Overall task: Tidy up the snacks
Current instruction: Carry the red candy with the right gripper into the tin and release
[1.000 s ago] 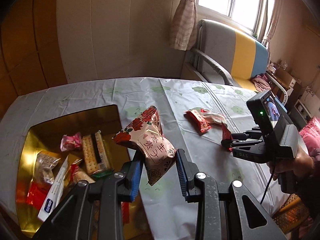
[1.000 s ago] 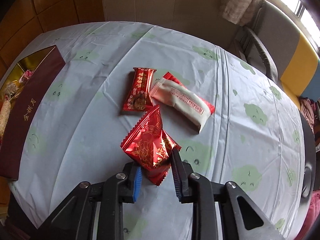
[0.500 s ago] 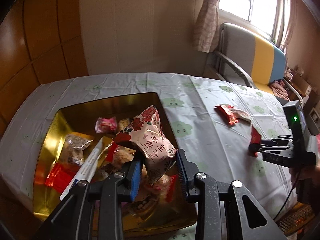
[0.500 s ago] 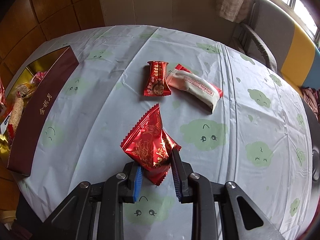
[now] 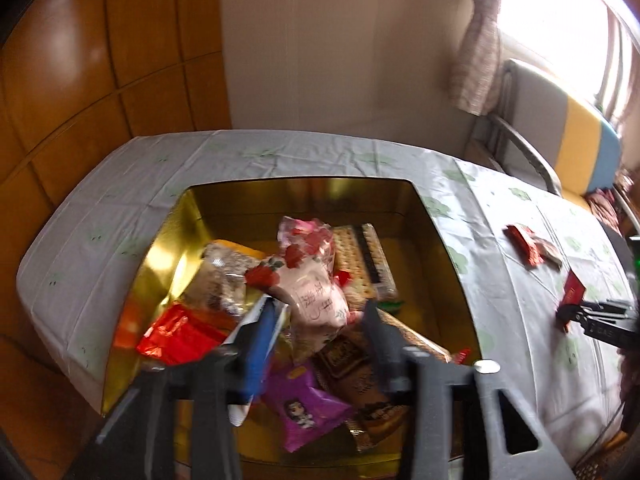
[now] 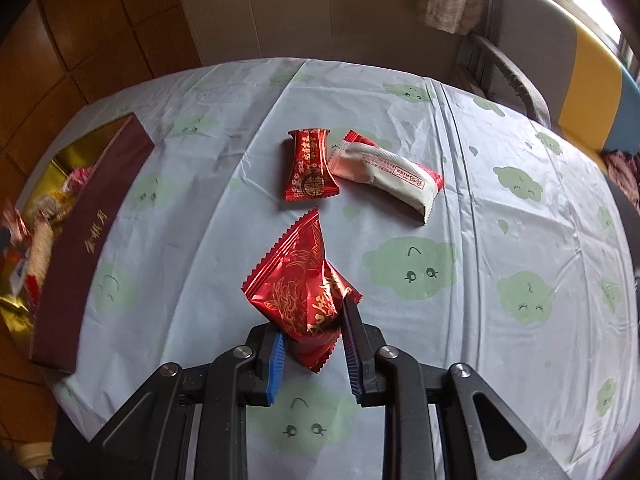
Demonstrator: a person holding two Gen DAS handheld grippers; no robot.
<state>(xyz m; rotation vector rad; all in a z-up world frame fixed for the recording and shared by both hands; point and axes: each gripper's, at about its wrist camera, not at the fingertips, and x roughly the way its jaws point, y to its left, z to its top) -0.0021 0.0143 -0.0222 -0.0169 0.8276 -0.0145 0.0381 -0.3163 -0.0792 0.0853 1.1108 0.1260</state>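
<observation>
1. Gripping a red foil snack packet (image 6: 306, 294), the right tongs (image 6: 313, 356) hold it above the surface (image 6: 500, 208).
2. Left tongs (image 5: 320, 344) gape open over the gold box (image 5: 448, 256); the pink floral packet (image 5: 316, 284) lies among snacks inside.

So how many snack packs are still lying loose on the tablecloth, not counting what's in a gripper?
2. A red candy pack lies mid-table, and a white-and-red bar touches its right side. The right gripper holds a third red foil pack above the cloth. None appear hidden.
</observation>
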